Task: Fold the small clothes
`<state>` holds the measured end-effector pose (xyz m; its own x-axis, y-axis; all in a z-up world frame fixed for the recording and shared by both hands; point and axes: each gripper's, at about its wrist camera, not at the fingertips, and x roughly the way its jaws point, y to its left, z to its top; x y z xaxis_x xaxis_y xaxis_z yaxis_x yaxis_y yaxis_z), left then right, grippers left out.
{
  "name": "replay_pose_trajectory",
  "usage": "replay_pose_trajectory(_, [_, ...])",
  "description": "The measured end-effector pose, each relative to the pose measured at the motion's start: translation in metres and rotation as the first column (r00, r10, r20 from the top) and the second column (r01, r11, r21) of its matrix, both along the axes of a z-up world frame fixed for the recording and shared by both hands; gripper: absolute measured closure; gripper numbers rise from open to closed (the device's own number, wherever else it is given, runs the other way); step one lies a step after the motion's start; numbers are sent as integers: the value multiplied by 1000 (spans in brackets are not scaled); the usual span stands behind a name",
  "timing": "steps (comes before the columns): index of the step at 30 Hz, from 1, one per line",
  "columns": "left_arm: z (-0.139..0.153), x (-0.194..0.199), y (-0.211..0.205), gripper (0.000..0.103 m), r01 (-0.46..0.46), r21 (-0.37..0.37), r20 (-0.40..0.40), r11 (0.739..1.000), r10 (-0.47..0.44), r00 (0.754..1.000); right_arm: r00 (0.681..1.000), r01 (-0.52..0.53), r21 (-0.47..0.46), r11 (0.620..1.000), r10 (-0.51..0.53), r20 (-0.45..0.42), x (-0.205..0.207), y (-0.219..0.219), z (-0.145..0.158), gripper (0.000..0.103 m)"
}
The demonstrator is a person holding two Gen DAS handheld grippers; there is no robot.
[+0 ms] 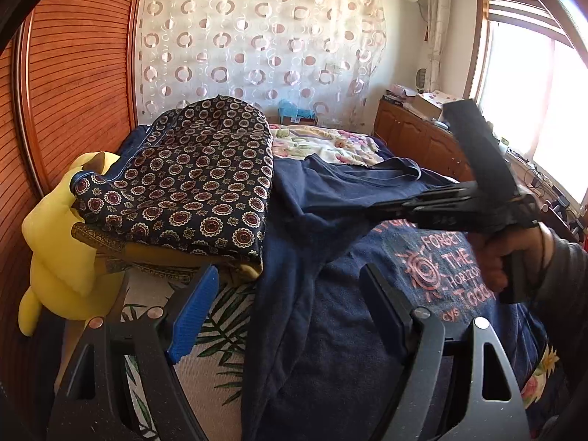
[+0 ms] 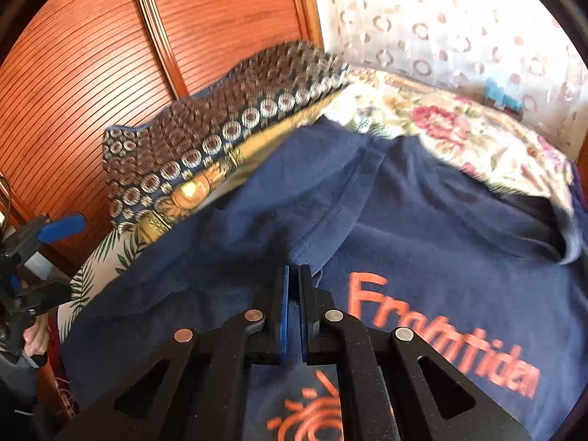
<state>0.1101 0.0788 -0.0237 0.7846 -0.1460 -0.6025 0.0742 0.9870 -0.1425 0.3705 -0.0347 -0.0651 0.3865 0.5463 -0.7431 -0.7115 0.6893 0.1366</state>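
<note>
two views, left wrist first: one navy blue cotton t-shirt with orange print (image 1: 330, 257) lies spread on the bed (image 1: 323, 143), beside one folded pile topped by a dark fabric with round medallion pattern (image 1: 191, 180) over a mustard cloth. one yellow plush toy (image 1: 55, 242) sits at the bed's left edge. left gripper (image 1: 290, 305) hovers over the shirt's left side, jaws wide, nothing between them. right gripper (image 1: 375, 205) reaches across from the right over the shirt, gripped by a hand (image 1: 514, 253); jaws look closed.

right wrist view: right gripper (image 2: 294, 279) has its jaws nearly together just below a shirt seam, blurred; cannot tell whether cloth is pinched. left gripper (image 2: 55, 228) is at far left, off the shirt.

shirt looks light, soft and floppy, so it should drape and slide easily; best taken at a hem, sleeve or shoulder seam. count: one shirt, one pile, one plush, two grippers.
</note>
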Motion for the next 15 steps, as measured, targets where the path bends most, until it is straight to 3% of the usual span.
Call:
replay_pose_trajectory(5, [-3, 0, -8, 23, 7, -2, -6, 1000, -7, 1000, 998, 50, -26, 998, -49, 36, -11, -7, 4, 98])
replay_pose_trajectory(7, [-7, 2, -13, 23, 16, -1, -20, 1000, -16, 1000, 996, 84, -41, 996, -82, 33, -18, -12, 3, 87])
replay_pose_trajectory(9, [-11, 4, -18, 23, 27, -1, -35, 1000, -27, 999, 995, 98, -40, 994, -97, 29, -22, -14, 1, 66])
replay_pose_trajectory(12, [-16, 9, -30, 23, 44, 18, -48, 999, -43, 998, 992, 114, -28, 993, -112, 65, -34, -30, 4, 52])
replay_pose_trajectory(15, [-20, 18, -44, 23, 68, 34, -60, 997, -66, 996, 982, 162, -17, 987, -160, 105, -45, -56, 6, 48])
